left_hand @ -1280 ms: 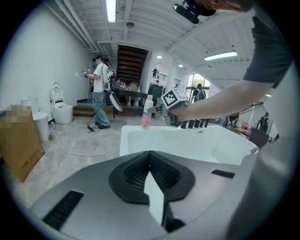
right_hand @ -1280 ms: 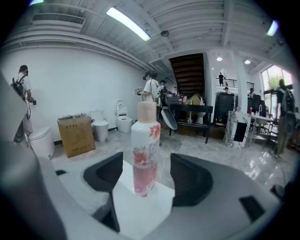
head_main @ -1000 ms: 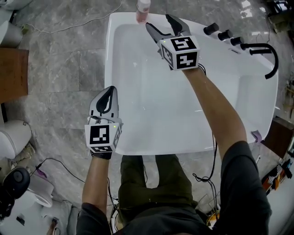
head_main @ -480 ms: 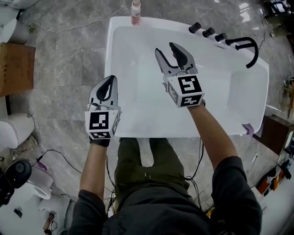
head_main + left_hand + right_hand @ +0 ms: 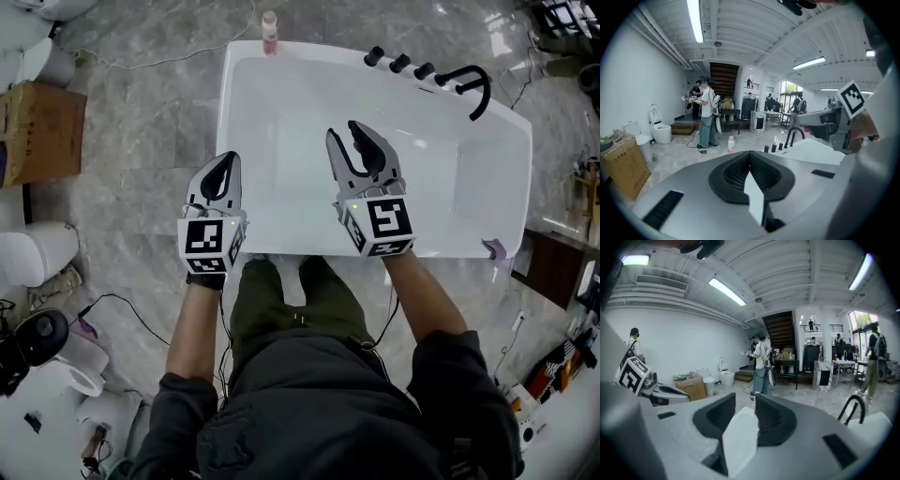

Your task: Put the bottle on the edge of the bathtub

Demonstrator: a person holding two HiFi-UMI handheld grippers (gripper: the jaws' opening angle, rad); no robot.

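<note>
A small pink-and-white bottle (image 5: 270,31) stands upright on the far left corner of the white bathtub's rim (image 5: 226,105); the left gripper view also shows the bottle (image 5: 731,143) there, free of both grippers. My right gripper (image 5: 354,138) hovers over the near part of the tub, far from the bottle. Its jaws are closing with a gap still between them and nothing in it, as the right gripper view (image 5: 745,401) confirms. My left gripper (image 5: 226,167) hangs over the tub's near left rim, shut and empty, jaws meeting in its own view (image 5: 750,154).
A black faucet (image 5: 474,85) and three black knobs (image 5: 399,63) line the tub's far right rim. A cardboard box (image 5: 42,131) and white toilets (image 5: 28,255) stand on the marble floor to the left, with cables by my feet. People stand in the background (image 5: 707,112).
My right gripper has drawn back from beside the bottle at the far rim to the near part of the tub, its jaws narrowing. The bottle stays on the rim. My left gripper has barely moved.
</note>
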